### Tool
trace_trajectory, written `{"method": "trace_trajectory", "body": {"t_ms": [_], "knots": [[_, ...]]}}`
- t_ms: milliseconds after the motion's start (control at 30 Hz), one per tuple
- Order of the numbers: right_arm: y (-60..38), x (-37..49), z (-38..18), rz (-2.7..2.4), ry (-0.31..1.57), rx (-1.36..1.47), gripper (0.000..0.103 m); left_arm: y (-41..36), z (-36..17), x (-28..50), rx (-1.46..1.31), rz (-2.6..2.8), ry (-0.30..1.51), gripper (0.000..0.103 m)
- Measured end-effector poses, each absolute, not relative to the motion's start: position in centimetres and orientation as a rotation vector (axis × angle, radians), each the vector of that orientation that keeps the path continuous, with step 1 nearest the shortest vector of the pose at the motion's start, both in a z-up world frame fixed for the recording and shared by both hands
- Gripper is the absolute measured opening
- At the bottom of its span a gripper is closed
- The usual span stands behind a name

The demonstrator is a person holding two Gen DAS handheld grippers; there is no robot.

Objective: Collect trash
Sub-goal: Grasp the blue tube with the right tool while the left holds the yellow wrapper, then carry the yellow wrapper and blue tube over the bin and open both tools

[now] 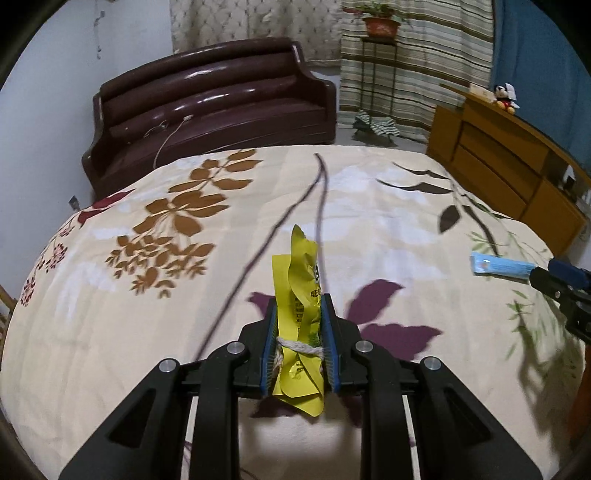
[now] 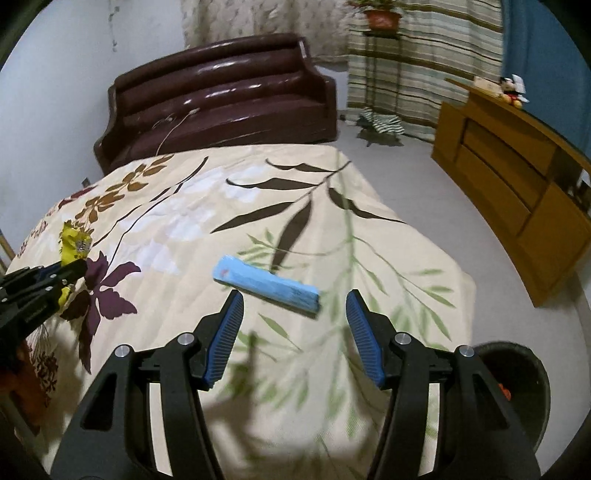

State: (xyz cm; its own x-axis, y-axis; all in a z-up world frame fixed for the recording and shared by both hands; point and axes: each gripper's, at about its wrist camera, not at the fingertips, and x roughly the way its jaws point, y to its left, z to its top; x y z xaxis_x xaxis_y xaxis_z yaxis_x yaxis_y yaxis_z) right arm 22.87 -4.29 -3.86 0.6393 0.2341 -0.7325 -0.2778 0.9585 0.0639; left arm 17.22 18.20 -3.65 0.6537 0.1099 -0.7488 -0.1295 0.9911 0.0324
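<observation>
— Left hand-held gripper (image 1: pixel 298 332) is clamped on a crumpled yellow plastic snack wrapper (image 1: pixel 301 295); its blue pads pinch the wrapper, which sticks up above the bed.

— And the right hand-held gripper (image 2: pixel 294 334)?

— Jaws apart, nothing between them. A flat light-blue paper packet (image 2: pixel 265 283) lies on the bed (image 2: pixel 177 229) just ahead of the fingertips, near the right edge.

— What covers the bed?

— A cream quilted bedspread printed with brown, purple and green leaves. It fills most of both views.

— The room beyond?

— A dark maroon glossy leather sofa (image 1: pixel 214 99) stands past the far edge of the bed. A honey-coloured wooden dresser (image 2: pixel 517 192) runs along the right, with a small mouse plush toy (image 2: pixel 511 92) on top. Striped curtains (image 1: pixel 417 62) hang behind, a potted plant (image 1: pixel 380 22) on a stand before them. A dark round bin (image 2: pixel 528 373) sits on the pale floor by the bed's near right corner.
</observation>
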Motion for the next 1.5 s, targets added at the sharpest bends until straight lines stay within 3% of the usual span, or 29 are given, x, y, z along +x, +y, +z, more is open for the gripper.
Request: {"method": "trace_trajectory", "body": {"t_ms": [500,767,1000,1167,1500], "knots": [[-1.9,24.0,-5.8,0.488,0.972,-0.014,0.057,20.0,-4.6,16.7,-0.053,0.139,0.873,0.023],[-1.3,23.1,-4.9,0.407,0.917,-0.069,0.057,20.0,-4.6,16.7,-0.044,0.146,0.871,0.023],[-0.5,25.1,-5.9,0.352,0.923,-0.078,0.038,20.5,-4.4,17.0,-0.024,0.179,0.861,0.023],[-0.1,25.2,-6.1,0.321,0.912,-0.116,0.019,20.6,-4.4,17.1,-0.026,0.178,0.862,0.023],[-0.6,23.2,-5.9,0.314,0.903,-0.114,0.014,19.3,-4.6,16.2,-0.027,0.152,0.866,0.023]]}}
